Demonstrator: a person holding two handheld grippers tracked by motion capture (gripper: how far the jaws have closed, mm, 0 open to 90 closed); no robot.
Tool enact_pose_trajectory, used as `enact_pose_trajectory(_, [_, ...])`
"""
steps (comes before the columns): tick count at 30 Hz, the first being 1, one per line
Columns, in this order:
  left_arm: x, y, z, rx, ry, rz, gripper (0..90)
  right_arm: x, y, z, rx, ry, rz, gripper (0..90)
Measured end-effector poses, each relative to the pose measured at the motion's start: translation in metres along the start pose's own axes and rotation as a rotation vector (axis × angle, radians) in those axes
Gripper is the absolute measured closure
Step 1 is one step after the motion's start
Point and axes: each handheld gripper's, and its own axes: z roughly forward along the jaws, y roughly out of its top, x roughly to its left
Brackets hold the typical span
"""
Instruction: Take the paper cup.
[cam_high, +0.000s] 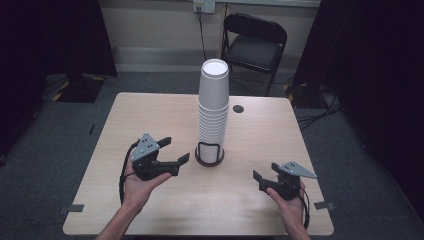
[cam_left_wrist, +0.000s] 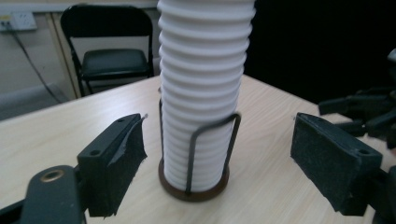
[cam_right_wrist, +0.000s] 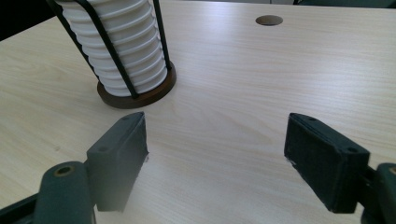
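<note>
A pale wooden table (cam_high: 150, 110) spreads wide here, with plenty of bare surface on the left, on the right and along the near edge, and a small round cable hole (cam_high: 238, 108) toward the far side. Behind the far edge stands a black folding chair (cam_high: 254, 42) on the grey floor. Right at the table's middle rises a tall stack of white paper cups (cam_high: 213, 107), nested mouth-down, its long axis straight up and the flat bottom of the top cup facing the ceiling. The stack's lower end sits in a black wire holder (cam_high: 209, 152) on a dark round base. To the near left, the left gripper (cam_high: 176, 150) is held above the table just beside the holder, jaws spread wide and aimed at the stack, touching nothing; in the left gripper view the cups stand framed between its pads. To the near right, well apart from the stack, the right gripper (cam_high: 265, 176) hangs close to the near edge, jaws likewise wide apart and empty, pointing left across open tabletop.
</note>
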Motion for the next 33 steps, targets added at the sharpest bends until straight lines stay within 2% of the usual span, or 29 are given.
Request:
enact_pose_trajectory(2, [0.000, 0.013, 0.003, -0.014, -0.015, 0.004, 16.8, 0.001, 0.000, 0.001, 0.011, 0.010, 0.006, 20.8])
enact_pose_trajectory(3, [0.000, 0.013, 0.003, -0.014, -0.015, 0.004, 16.5, 0.002, 0.000, 0.000, 0.012, 0.011, 0.004, 20.8])
enact_pose_trajectory(4, [0.001, 0.017, 0.004, -0.036, -0.023, -0.010, 16.2, 0.002, 0.000, 0.001, 0.012, 0.012, -0.002, 20.8])
enact_pose_trajectory(8, [0.003, 0.021, 0.005, -0.048, -0.027, -0.010, 15.8, 0.001, -0.001, 0.001, 0.018, 0.017, 0.004, 20.8])
enact_pose_trajectory(9, [0.003, 0.024, 0.006, -0.052, -0.026, -0.004, 15.8, 0.001, -0.001, 0.001, 0.018, 0.017, 0.004, 20.8])
enact_pose_trajectory(10, [0.001, 0.029, 0.007, -0.052, -0.020, 0.025, 15.7, 0.000, -0.001, 0.003, 0.027, 0.020, 0.008, 20.8])
enact_pose_trajectory(12, [0.000, 0.033, 0.008, -0.053, -0.023, 0.030, 15.6, 0.000, -0.001, 0.004, 0.028, 0.020, 0.008, 20.8])
enact_pose_trajectory(17, [-0.004, 0.054, 0.013, -0.060, -0.031, 0.055, 15.6, 0.000, -0.001, 0.005, 0.032, 0.020, 0.005, 20.8])
enact_pose_trajectory(18, [-0.004, 0.062, 0.014, -0.070, -0.034, 0.050, 15.9, 0.000, -0.001, 0.005, 0.035, 0.023, 0.003, 20.8])
enact_pose_trajectory(21, [-0.005, 0.073, 0.016, -0.089, -0.025, 0.056, 15.7, 0.000, -0.002, 0.005, 0.034, 0.026, 0.000, 20.8])
enact_pose_trajectory(25, [-0.003, 0.083, 0.021, -0.107, -0.036, 0.028, 15.7, 0.000, -0.002, 0.005, 0.034, 0.025, -0.001, 20.8])
enact_pose_trajectory(29, [-0.004, 0.094, 0.026, -0.116, -0.033, 0.038, 15.8, 0.000, -0.002, 0.005, 0.036, 0.024, -0.005, 20.8])
enact_pose_trajectory(32, [-0.004, 0.103, 0.029, -0.103, -0.020, 0.053, 15.5, 0.000, -0.002, 0.005, 0.039, 0.026, 0.002, 20.8])
enact_pose_trajectory(33, [-0.003, 0.110, 0.030, -0.104, -0.019, 0.064, 15.6, -0.001, -0.002, 0.005, 0.042, 0.020, 0.008, 20.8])
